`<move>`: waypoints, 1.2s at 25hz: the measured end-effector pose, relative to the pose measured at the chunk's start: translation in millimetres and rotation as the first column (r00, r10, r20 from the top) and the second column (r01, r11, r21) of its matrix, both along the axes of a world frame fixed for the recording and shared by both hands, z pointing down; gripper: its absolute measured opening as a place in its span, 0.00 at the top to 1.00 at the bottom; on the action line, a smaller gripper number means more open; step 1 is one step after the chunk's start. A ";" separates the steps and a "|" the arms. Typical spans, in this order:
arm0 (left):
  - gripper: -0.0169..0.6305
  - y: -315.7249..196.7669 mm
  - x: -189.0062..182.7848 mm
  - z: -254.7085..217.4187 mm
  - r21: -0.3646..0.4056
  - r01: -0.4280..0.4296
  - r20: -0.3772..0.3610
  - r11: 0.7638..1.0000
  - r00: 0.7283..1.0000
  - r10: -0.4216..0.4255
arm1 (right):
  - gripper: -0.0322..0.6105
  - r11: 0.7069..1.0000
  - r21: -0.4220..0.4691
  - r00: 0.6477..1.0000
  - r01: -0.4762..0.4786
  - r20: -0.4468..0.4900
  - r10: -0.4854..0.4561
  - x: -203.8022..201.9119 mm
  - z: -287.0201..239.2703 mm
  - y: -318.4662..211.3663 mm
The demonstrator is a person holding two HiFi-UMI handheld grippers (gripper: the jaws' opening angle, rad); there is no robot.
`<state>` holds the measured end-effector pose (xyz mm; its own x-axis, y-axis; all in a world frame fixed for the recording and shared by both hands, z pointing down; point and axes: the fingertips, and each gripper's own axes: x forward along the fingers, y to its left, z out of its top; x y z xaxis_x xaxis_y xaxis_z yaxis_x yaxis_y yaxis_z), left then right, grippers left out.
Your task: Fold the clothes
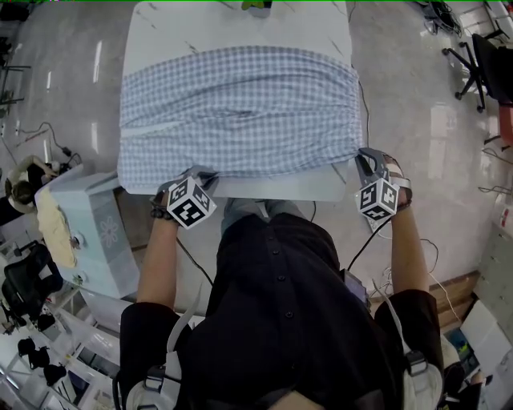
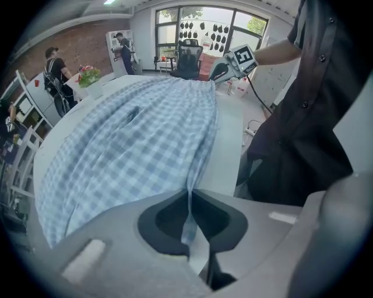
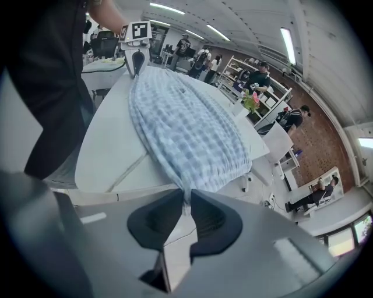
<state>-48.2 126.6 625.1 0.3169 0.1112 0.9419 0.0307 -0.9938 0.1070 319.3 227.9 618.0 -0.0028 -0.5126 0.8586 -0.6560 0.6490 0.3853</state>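
Your left gripper (image 2: 189,195) has its 2 jaws pressed together on a thin fold of the blue-and-white checked garment (image 2: 134,139), and the cloth runs down between them and out of sight. Your right gripper (image 3: 187,197) pinches the same garment at its other near corner, jaws closed on a narrow pleat. Neither gripper view shows how far the fabric reaches past the jaws.

Both grippers point steeply down at the near edge of the white table (image 1: 240,26), well apart, 1 at each side. Between the 2 grips the garment lies spread across the table's width. It is rumpled in the middle, and its left side spills over the table's left edge. A strip of bare table shows between the near hem and your body. What kind of garment it is cannot be told from these angles.

At the table's far edge a green object (image 1: 256,4) is cut off by the frame. Your dark shirt (image 1: 280,320) fills the lower head view and hides the floor beneath the table's near side. A pale blue cabinet (image 1: 100,232) stands left of the table, and a black office chair (image 1: 481,56) sits far right, partly cropped. In the gripper views, several people (image 3: 259,75) stand by shelves in the background, small and indistinct, near a potted plant (image 3: 252,100) with pink flowers.
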 end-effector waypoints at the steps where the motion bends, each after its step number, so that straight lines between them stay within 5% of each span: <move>1: 0.94 1.7 -1.1 -1.6 -0.006 -0.001 0.001 1.000 1.000 0.001 | 0.88 1.000 -0.003 1.000 -0.003 0.000 0.003 0.4 -1.7 2.2; 24: 0.94 45.8 -20.4 -15.9 -0.098 -0.091 0.053 0.991 0.994 0.097 | 0.89 0.996 -0.068 0.998 -0.054 0.033 0.056 -9.0 -9.3 75.6; 30: 0.94 26.4 -14.3 -37.5 -0.070 -0.112 0.052 0.991 0.992 0.116 | 0.89 0.996 -0.039 0.994 -0.083 0.071 0.086 -7.9 -26.0 63.5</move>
